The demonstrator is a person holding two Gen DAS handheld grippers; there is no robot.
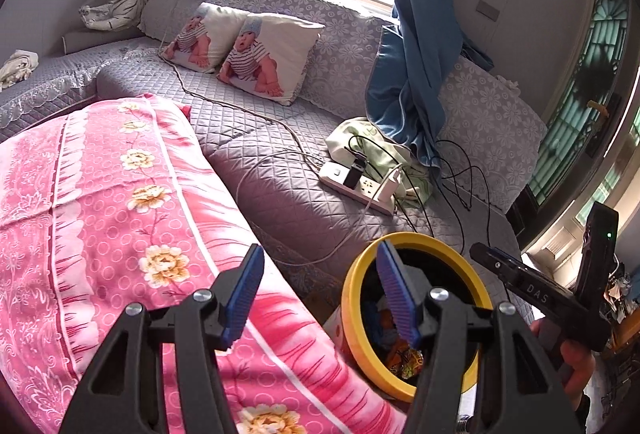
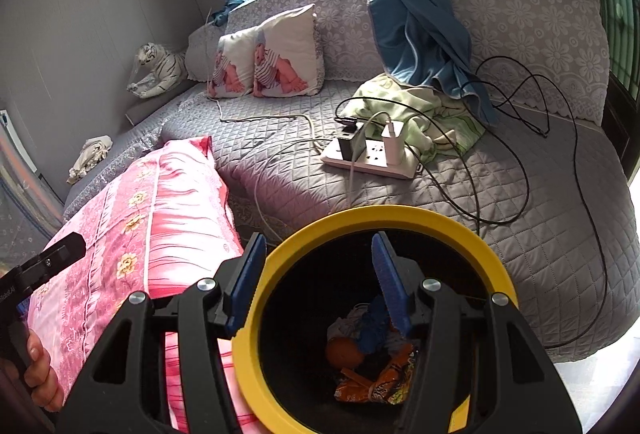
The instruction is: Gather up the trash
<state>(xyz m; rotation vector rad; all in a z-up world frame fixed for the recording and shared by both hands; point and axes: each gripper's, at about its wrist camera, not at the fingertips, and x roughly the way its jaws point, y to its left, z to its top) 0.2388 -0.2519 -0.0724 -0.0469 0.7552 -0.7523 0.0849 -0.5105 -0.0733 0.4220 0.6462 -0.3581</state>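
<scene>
A trash bin with a yellow rim (image 2: 400,218) stands beside the grey sofa; it also shows in the left wrist view (image 1: 416,240). Inside lie an orange snack wrapper (image 2: 384,382), a round orange fruit (image 2: 344,352), a blue scrap (image 2: 374,326) and white paper. My right gripper (image 2: 318,286) is open and empty, straddling the bin's near rim, right finger inside. My left gripper (image 1: 320,294) is open and empty, over the pink cloth next to the bin. The right gripper's black body (image 1: 536,290) appears at the right of the left wrist view.
A pink floral cloth (image 1: 120,202) covers a surface left of the bin. On the sofa lie a white power strip (image 2: 372,158) with chargers and cables, a green cloth (image 2: 416,106), two baby-print pillows (image 1: 248,50), a blue curtain (image 1: 416,74) and a toy tiger (image 1: 112,2).
</scene>
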